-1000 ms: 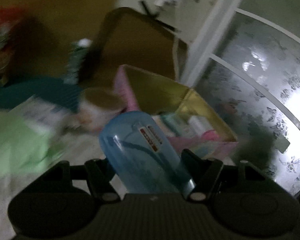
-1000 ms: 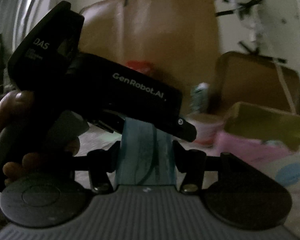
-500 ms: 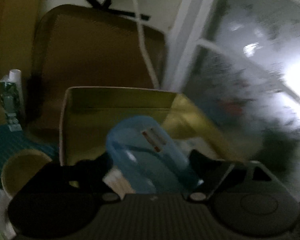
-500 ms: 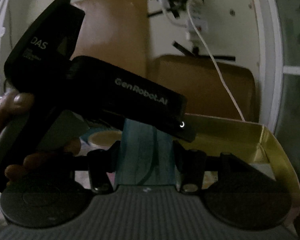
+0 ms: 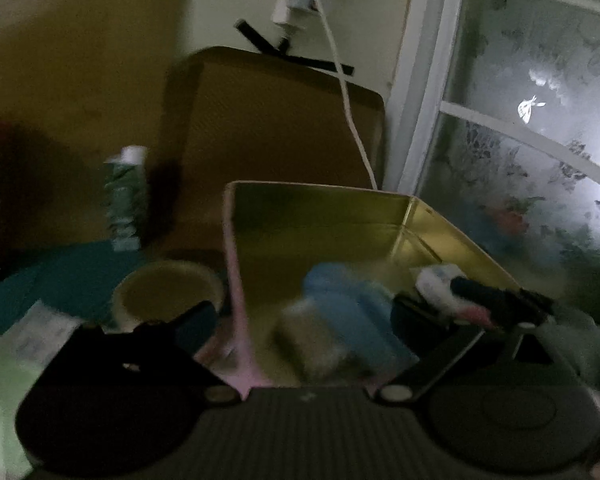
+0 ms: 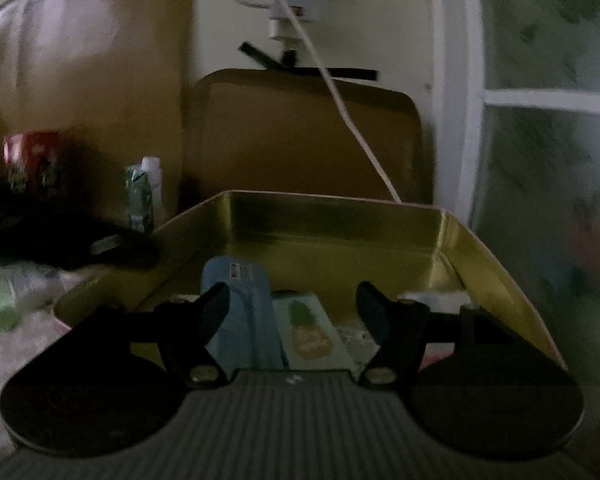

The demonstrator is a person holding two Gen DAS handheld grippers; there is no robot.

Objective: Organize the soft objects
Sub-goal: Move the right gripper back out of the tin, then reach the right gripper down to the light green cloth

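Left gripper (image 5: 312, 312): Your jaws are opening and now stand wide; a second ago they pinched the blue case, and now nothing is pressed between the pads. The left finger sits outside the tin's pink wall, lower left of frame; the right finger reaches in over the tin, at right.
Blue case (image 5: 352, 320): It has left your left jaws and lies inside the tin, low centre of the left view, blurred. In the right view it lies (image 6: 244, 312) lengthwise on the tin floor, label end away from you.
Gold tin (image 5: 324, 216): Its open box now fills the middle of both views; a second ago it sat further off, at right.
Right gripper (image 6: 292, 304): Your jaws are opening too. A second ago they held the blue case; now the case lies just beside the left finger, and you cannot tell whether that pad touches it. The right pad is well clear.
Pineapple card (image 6: 312, 332): Lies flat in the tin, touching the blue case's right side, between your right jaws.
View ahead: The left gripper, which blocked the right view before, now shows only as a dark shape at its left edge.
Paper cup (image 5: 168, 296): Just left of the tin on the counter.
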